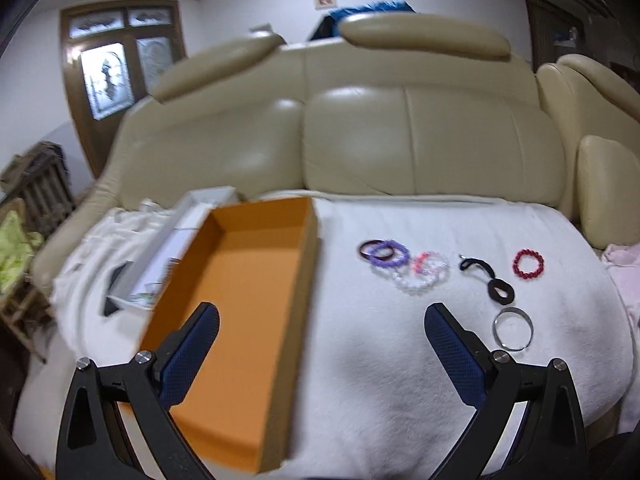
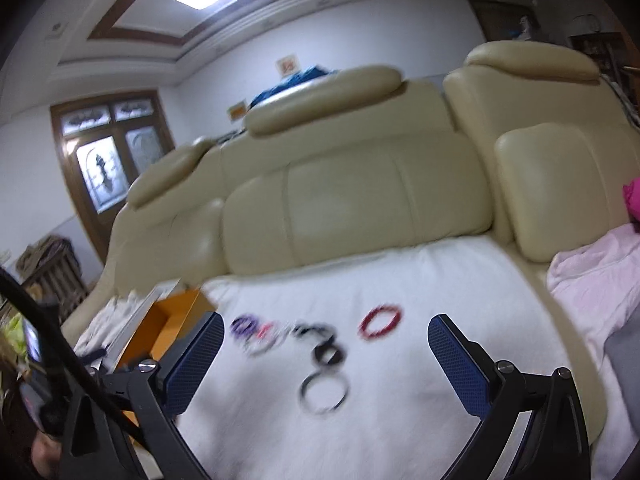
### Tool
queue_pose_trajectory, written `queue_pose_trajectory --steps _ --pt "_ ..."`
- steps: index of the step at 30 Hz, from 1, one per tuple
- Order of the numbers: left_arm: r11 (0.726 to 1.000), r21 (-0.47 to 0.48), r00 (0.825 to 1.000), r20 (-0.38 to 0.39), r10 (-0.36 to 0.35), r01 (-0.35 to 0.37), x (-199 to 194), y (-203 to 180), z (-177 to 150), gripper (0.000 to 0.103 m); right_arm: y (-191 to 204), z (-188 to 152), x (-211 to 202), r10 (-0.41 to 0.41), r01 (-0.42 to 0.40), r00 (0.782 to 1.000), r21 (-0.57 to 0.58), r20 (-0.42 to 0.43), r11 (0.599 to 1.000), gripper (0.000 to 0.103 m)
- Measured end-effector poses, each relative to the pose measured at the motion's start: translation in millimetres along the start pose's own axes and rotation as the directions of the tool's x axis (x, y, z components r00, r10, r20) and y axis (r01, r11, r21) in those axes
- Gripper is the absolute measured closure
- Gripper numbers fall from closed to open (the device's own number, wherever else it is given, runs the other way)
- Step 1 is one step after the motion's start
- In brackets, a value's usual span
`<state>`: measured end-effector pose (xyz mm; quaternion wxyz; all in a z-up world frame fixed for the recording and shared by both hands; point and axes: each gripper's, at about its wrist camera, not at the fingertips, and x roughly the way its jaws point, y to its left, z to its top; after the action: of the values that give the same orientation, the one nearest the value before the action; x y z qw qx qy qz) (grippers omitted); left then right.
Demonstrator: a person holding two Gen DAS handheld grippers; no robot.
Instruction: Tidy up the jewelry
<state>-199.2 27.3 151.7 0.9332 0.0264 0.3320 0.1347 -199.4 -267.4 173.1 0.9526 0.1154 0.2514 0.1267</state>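
An empty orange box (image 1: 244,292) lies on a white cloth (image 1: 380,360) over a sofa seat. To its right lie a purple bracelet (image 1: 390,254), a clear and pink beaded bracelet (image 1: 424,272), a black hair tie (image 1: 490,280), a red beaded bracelet (image 1: 529,264) and a silver bangle (image 1: 514,328). My left gripper (image 1: 320,340) is open and empty above the box's right wall. My right gripper (image 2: 324,360) is open and empty, with the silver bangle (image 2: 324,394) and black tie (image 2: 326,346) between its fingers. The red bracelet (image 2: 380,322) lies farther back.
A beige leather sofa back (image 1: 360,140) rises behind the cloth. A white box lid (image 1: 176,240) lies left of the orange box (image 2: 172,320). A pink cloth (image 2: 592,280) lies at the right. A wooden door (image 1: 112,72) stands far left.
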Motion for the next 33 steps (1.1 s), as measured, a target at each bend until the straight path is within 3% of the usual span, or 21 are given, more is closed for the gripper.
queue_pose_trajectory --steps 5,10,14,24,33 --pt "1.000 0.004 0.999 0.046 0.015 -0.015 -41.2 8.1 -1.7 0.001 38.9 -23.0 -10.4 -0.009 0.007 1.000 -0.106 -0.012 0.994 0.000" --pt "0.999 0.005 0.994 0.108 0.030 -0.031 -73.7 12.0 -3.7 0.001 48.6 -35.0 -22.0 -0.035 0.038 0.999 -0.110 0.030 0.993 0.000" --pt "0.999 0.008 0.991 0.132 0.036 -0.037 -88.3 14.0 -6.5 0.001 47.3 -41.5 -23.7 -0.038 0.040 0.999 -0.093 0.017 0.995 0.000" --pt "0.998 0.003 0.989 0.136 0.054 -0.055 -92.1 18.1 -8.8 0.001 54.5 -53.2 -20.1 -0.040 0.042 0.999 -0.120 0.019 0.992 0.000" --pt "0.998 0.014 0.990 0.129 0.062 -0.064 -86.7 10.1 -6.6 0.001 37.8 -51.7 -15.1 -0.043 0.044 0.999 -0.088 0.009 0.995 0.000"
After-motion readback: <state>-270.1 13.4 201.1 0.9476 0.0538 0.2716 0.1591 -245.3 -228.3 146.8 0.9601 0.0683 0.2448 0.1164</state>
